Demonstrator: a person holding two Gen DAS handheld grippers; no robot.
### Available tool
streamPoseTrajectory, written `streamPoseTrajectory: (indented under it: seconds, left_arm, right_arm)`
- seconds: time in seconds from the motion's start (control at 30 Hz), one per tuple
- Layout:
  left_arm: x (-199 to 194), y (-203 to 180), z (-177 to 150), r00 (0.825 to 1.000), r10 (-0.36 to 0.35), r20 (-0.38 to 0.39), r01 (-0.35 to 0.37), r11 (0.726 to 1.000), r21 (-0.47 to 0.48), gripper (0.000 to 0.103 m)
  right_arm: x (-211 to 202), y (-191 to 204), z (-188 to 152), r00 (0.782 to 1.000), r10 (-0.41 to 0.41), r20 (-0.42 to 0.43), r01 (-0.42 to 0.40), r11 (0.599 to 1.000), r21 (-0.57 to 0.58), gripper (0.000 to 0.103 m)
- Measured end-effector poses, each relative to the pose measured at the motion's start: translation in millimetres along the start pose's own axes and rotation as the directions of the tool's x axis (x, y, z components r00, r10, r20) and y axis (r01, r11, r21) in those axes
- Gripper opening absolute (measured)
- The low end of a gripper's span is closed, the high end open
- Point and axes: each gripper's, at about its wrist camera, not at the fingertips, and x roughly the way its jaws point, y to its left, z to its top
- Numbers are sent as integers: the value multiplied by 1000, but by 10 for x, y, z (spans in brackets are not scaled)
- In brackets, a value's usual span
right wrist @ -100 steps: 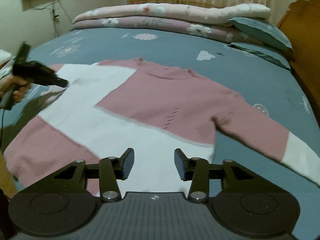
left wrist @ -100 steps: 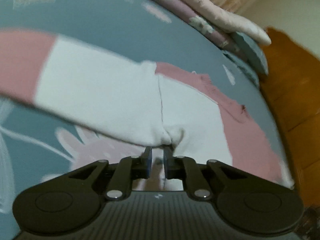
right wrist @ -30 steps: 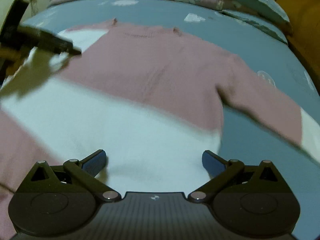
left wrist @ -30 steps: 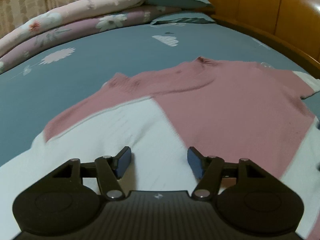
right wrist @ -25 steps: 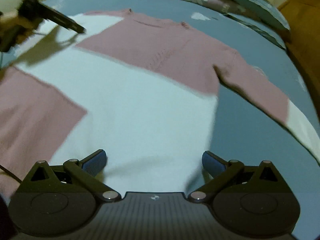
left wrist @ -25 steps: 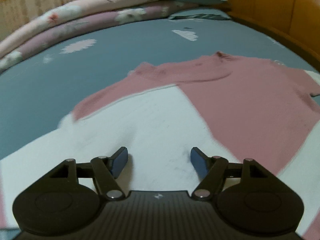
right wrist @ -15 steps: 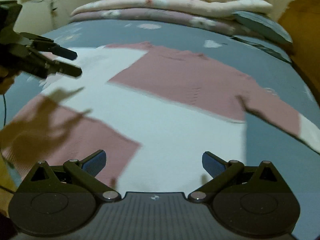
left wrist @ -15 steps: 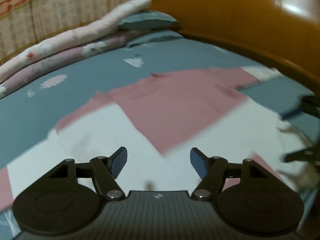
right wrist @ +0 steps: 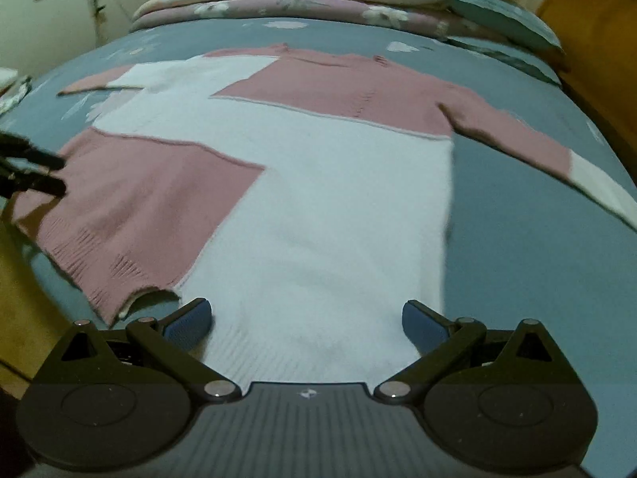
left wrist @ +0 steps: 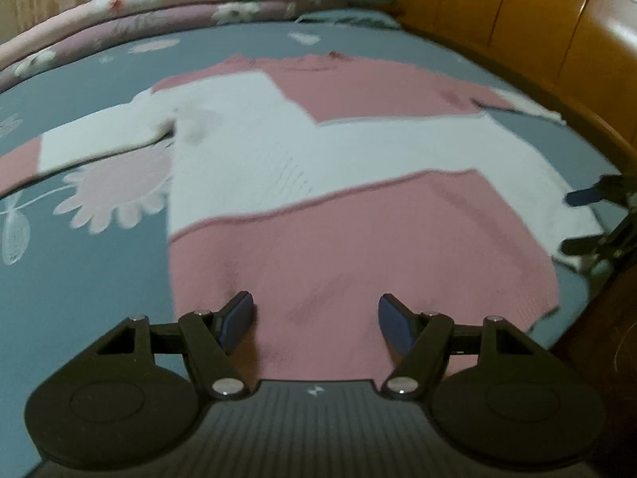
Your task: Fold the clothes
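I am holding both grippers, left gripper point(left wrist: 316, 318) and right gripper point(right wrist: 306, 324), wide apart and empty above the sweater point(right wrist: 318, 183) hem at bottom centre, aiming squarely for matching corners.

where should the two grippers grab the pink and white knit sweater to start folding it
Probably the ribbed bottom hem of the pink and white knit sweater, one corner per gripper, approaching from the near bed edge: it lies flat, hem nearest the open left gripper and open right gripper.
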Motion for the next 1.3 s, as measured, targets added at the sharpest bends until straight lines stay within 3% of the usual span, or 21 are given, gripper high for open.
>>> streamPoseTrajectory:
  seconds: [0.07,0.17,0.27,0.33,0.4,0.6,0.7,0.77,0.83,0.93,1.1,1.17,1.3]
  left_arm:
    - [-63,53,48,999,-14,43,16,999,-42,70]
    - [-50,106,156,988,-115,101,126,985,-116,70]
    - [113,-40,203,980,-170,102,180,979,-96,71]
    - [256,-92,197,988,-141,66,146,985,-89,71]
    - [293,-64,134,990,-122,70,127,989,-77,70]
    - [75,87,-98,995,-71,76,79,990,-120,71]
    - [14,-3,-69,997,-37,69,44,994,-99,70]
    - [-57,-108,-17,994,-56,98,62,996,-62,71]
    - [-65,-214,12,988,-98,116,100,995,-12,75]
    - [111,-230,-43,988,-153,34,156,985,-73,75]
    - [-50,-297,-238,979,-206,3,206,977,-61,80]
    - [-162,-226,-312,985,-174,-9,173,982,-70,80]
    - [-442,25,-355,997,-63,54,69,989,-131,80]
  right_arm:
    - [-63,-41,37,999,25,29,-26,998,55,103]
    - [-59,-62,156,993,72,94,-83,989,122,103]
    - [97,38,271,989,92,116,-106,987,117,103]
    - [236,94,313,991,74,115,-85,992,95,103]
    - [375,34,267,999,-8,48,3,994,109,103]
    - [209,29,-10,997,-50,64,50,999,10,103]
    - [229,90,30,995,-83,48,82,997,12,103]
    - [218,138,176,995,-95,6,95,995,34,103]
    - [175,233,309,997,-60,49,59,998,17,103]
    - [182,511,558,990,25,136,-18,998,-54,103]
    - [461,947,782,973,192,131,-171,973,-153,103]
    - [604,1048,783,972,214,97,-195,965,-178,103]
    - [685,1117,589,965,261,34,-249,947,-204,103]
